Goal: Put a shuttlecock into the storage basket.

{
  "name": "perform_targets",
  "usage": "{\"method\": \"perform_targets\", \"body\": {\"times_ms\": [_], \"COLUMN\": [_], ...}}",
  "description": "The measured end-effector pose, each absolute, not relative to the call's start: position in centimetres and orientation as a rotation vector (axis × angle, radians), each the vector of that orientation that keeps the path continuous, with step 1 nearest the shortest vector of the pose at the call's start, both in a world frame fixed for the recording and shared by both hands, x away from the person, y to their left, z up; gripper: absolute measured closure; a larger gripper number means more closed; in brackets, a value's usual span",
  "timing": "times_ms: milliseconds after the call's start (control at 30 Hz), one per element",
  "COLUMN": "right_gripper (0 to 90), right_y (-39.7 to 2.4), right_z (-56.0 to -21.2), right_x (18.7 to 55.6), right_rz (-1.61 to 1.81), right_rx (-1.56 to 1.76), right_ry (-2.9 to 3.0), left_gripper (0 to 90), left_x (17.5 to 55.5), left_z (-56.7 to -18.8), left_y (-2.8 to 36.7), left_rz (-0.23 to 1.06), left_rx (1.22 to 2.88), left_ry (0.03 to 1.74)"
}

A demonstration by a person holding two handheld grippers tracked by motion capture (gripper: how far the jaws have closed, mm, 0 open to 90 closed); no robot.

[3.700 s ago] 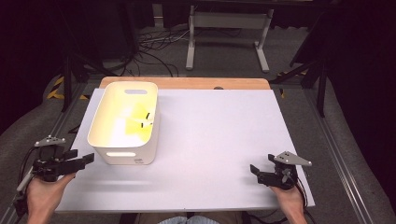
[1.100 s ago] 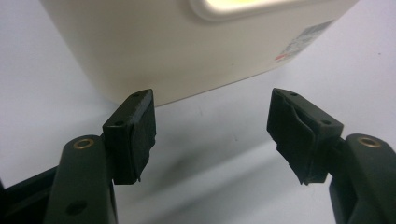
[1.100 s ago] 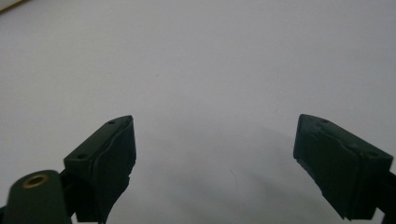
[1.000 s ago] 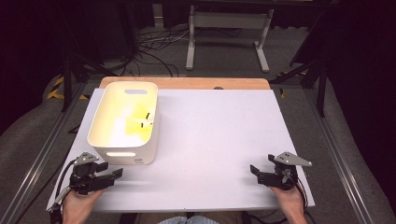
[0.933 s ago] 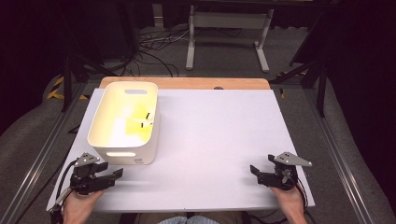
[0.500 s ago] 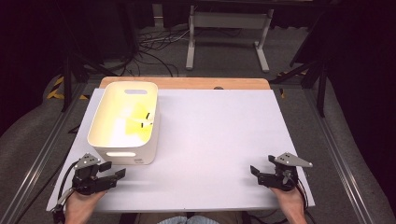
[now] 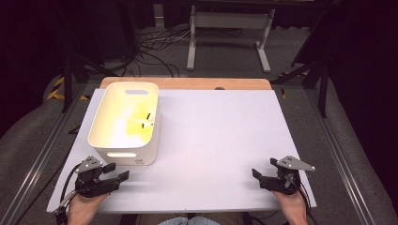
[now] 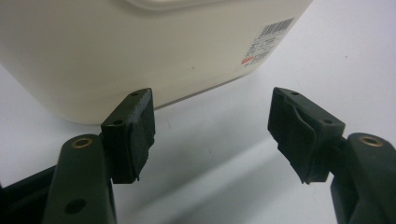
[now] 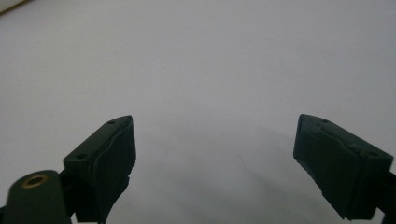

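We hold our left tongs (image 7: 111, 176) low on the counter (image 7: 220, 140), jaws apart and empty, just in front of the near wall of the white bin (image 7: 124, 123), which stands on the counter's left half with yellow items inside. Our right tongs (image 7: 263, 177) rest well apart at the right near edge, jaws also apart and empty. We judge that pushing the left tongs ahead at this height could shove the bin instead of catching its wall or rim. Compared with the earliest frame, our left tongs have come inward onto the counter, toward the bin; the right tongs and bin have kept their places
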State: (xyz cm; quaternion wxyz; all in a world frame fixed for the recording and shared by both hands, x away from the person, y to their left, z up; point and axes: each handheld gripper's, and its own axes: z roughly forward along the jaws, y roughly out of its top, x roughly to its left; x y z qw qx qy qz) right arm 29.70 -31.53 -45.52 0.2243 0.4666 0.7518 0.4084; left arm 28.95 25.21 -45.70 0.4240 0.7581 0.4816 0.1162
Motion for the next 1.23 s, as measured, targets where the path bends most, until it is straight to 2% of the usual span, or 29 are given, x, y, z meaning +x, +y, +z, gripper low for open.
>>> {"method": "perform_targets", "body": {"times_ms": [633,1233], "right_gripper": [13.4,13.4], "right_y": [-31.37,-31.46], "right_z": [-45.41,-45.47], "right_x": [28.71,28.84], "right_rz": [1.149,1.148], "right_rx": [1.267,1.274], "right_ry": [2.080,2.078], "left_gripper": [33.3,29.3], "left_x": [28.36,28.52], "left_z": [-46.16,-46.29], "left_y": [24.86,24.85], "left_rz": [0.393,0.376], "left_rx": [1.873,1.880], "left_ry": [1.172,1.177]}}
